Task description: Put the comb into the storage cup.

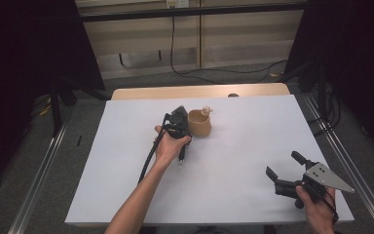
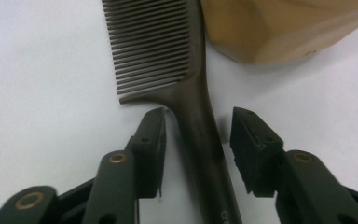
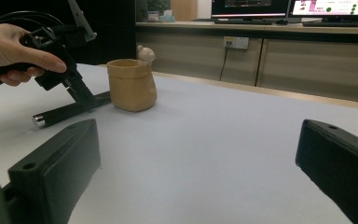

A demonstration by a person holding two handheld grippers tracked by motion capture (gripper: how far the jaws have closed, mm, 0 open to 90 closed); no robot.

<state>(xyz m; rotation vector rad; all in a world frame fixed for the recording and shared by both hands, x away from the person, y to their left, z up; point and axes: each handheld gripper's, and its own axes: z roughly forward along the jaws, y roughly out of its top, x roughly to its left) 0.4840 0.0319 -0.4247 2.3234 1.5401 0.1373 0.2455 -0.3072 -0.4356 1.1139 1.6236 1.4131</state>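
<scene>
A dark brown comb (image 2: 168, 51) lies flat on the white table (image 1: 253, 141), its handle (image 2: 200, 140) running back between the jaws of my left gripper (image 2: 198, 121). Both pads stand a little off the handle, so the left gripper is open around it. Just past the comb sits a tan pot (image 2: 279, 28), seen in the high view (image 1: 199, 123) right of the left gripper (image 1: 177, 122). A small pale figure (image 3: 145, 54) perches on the pot's rim. Near the front right corner, my right gripper (image 1: 285, 168) is held open with nothing between its jaws, pointing toward the pot (image 3: 131, 84).
Metal rails (image 1: 343, 161) run along both sides of the table. Cables (image 1: 224, 72) lie on the floor beyond its far edge. Wooden cabinets and monitors (image 3: 279, 9) stand at the back. White tabletop stretches between the pot and the right gripper.
</scene>
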